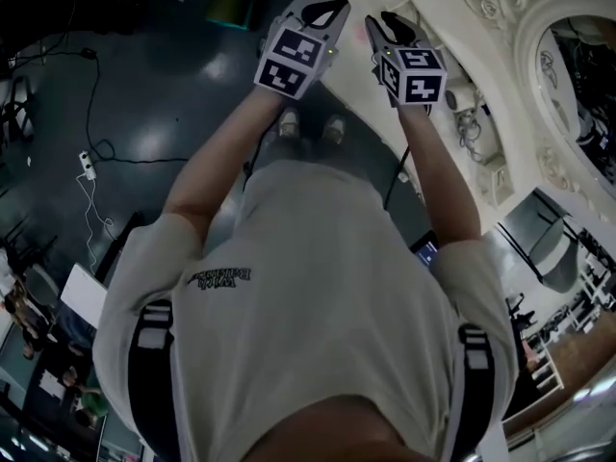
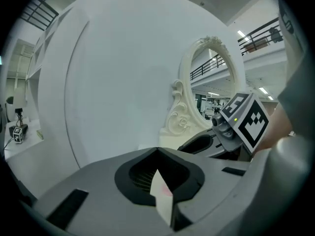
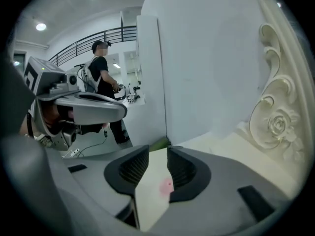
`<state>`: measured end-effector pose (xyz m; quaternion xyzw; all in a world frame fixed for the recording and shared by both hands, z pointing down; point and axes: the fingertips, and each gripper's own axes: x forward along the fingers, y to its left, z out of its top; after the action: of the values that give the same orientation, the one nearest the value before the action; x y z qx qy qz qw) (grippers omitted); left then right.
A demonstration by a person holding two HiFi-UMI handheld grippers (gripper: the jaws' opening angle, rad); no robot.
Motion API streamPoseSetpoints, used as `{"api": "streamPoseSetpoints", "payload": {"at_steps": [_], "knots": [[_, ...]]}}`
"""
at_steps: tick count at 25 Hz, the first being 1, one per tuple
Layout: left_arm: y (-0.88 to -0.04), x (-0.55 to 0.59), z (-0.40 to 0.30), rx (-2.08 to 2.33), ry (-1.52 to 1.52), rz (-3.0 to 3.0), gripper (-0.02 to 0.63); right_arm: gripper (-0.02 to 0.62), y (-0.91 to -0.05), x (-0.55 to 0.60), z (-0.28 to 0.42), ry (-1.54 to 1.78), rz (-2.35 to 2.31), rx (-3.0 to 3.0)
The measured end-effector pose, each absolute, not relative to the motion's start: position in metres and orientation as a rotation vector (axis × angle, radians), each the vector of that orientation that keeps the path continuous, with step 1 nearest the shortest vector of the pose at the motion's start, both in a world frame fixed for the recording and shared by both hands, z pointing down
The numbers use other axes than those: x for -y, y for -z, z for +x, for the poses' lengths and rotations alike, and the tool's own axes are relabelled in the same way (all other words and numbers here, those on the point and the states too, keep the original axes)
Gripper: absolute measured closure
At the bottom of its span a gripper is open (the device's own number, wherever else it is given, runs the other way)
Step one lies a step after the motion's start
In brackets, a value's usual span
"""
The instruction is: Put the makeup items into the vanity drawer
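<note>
Hovering beside vanity point(image 3: 226, 137), left gripper point(image 2: 157, 150) fingers point(image 2: 129, 177) clenched empty, right gripper point(image 3: 158, 149) fingers point(image 3: 124, 173) spread, holding nothing

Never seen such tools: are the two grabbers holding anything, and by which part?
Nothing is held: the left gripper is shut and empty, the right gripper open and empty.

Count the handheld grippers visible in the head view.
2: left gripper over the dark floor, right gripper beside it at the white vanity edge. None seems hidden.

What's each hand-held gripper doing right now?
Left hand-held gripper: closed, nothing held.
Right hand-held gripper: open, nothing between its jaws.
</note>
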<state>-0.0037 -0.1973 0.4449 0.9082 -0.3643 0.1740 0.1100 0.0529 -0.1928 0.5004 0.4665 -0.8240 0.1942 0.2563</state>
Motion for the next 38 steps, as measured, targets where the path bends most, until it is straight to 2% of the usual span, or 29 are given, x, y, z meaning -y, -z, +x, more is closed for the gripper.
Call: {"api": "streamPoseSetpoints", "payload": {"at_steps": [8,16,18,31,33,38], "knots": [[-0.531,0.207,0.000,0.970,-0.663,2.578,0.592,0.476,-0.575,0.200,0.059,-0.633,1.231,2.086],[-0.580,0.209,0.007,0.890,-0.745,2.520,0.592,0.476,-0.628,0.199,0.065,-0.686,1.229,1.948],[-0.589,0.207,0.007,0.874,-0.762,2.508,0.592,0.511,-0.637,0.199,0.066,-0.686,1.232,1.929],[-0.606,0.194,0.005,0.860,-0.766,2.477,0.592,0.514,-0.648,0.196,0.070,-0.610,1.271,1.867],[-0.605,0.192,0.002,0.857,-0.766,2.473,0.592,0.488,-0.650,0.196,0.069,-0.624,1.274,1.854],[-0.608,0.188,0.002,0.851,-0.768,2.470,0.592,0.485,-0.657,0.196,0.067,-0.656,1.282,1.841]]}}
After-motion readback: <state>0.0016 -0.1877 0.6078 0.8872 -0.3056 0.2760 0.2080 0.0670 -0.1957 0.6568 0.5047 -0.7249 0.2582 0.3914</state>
